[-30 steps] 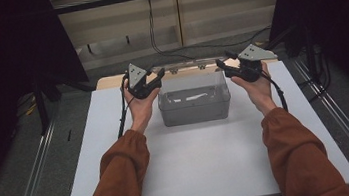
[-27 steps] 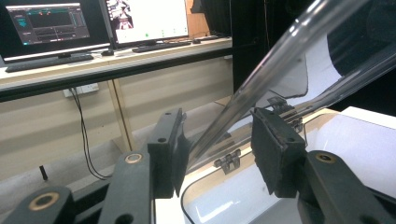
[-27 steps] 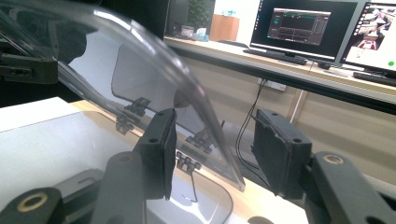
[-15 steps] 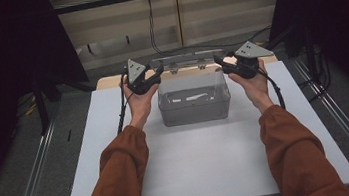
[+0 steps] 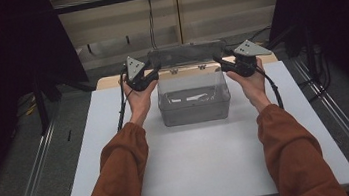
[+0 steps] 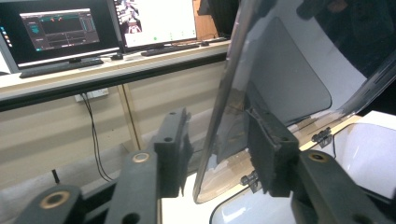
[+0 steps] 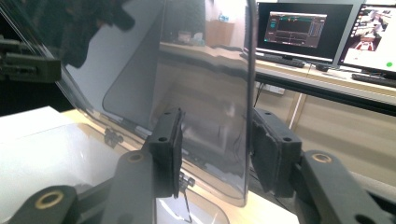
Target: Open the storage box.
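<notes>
Box: the clear plastic rectangular storage box (image 5: 193, 100) sits on the white desk (image 5: 211, 164), toward its far edge and midway between your two hands.
Lid: the transparent hinged plastic lid (image 5: 186, 55) stands raised along the far side of the box, close to upright, joined to the box rim by small hinges.
Left claw: your left claw (image 5: 155, 71) is at the lid's left edge. In the left gripper view the lid (image 6: 261, 93) passes between the jaws; the right pad lies against it, the left pad stands off with a gap, so the claw is not clamped. Its jaws have just been closing.
Right claw: your right claw (image 5: 219, 61) is at the lid's right edge. In the right gripper view the lid (image 7: 205, 84) runs between the jaws, with space at the right pad, so it is loose around the edge. Its jaws have just been opening a little.
Background: dark monitors (image 6: 60, 32) stand on a far wooden counter (image 6: 112, 70).
</notes>
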`<state>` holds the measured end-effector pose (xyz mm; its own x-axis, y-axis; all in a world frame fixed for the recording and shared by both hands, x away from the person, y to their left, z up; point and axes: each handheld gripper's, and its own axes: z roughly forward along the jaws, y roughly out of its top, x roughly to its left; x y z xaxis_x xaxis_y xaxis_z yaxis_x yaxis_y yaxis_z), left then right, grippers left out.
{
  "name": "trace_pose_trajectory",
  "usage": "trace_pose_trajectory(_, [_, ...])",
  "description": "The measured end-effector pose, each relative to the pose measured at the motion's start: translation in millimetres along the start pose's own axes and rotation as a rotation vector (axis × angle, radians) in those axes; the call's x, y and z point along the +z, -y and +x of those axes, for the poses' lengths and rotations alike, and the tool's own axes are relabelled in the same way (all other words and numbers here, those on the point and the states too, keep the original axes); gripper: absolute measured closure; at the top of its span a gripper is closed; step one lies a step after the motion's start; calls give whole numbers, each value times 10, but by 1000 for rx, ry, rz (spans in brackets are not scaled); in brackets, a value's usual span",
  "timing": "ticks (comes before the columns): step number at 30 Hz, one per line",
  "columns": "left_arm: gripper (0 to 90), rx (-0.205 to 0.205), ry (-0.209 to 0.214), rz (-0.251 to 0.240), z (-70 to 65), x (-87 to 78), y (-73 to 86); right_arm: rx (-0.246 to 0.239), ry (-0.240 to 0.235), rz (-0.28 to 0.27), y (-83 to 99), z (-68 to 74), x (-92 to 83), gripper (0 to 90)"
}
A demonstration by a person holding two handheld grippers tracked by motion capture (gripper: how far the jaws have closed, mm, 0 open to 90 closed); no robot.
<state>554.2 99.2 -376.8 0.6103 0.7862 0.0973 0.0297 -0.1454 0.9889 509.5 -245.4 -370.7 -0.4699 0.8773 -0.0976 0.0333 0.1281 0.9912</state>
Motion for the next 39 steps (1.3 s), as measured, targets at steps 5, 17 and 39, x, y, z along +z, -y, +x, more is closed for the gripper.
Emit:
trace_pose_trajectory(5, [608,8,3,10,12,33,8,0,3,-3,6,-23,39,562])
trace_pose_trajectory(17, [582,29,11,72,62,122,32,58,-1,10,45,-79,136,588])
trace_pose_trajectory(39, [695,-82,31,108,135,242,79,81,9,61,261,-182,298,637])
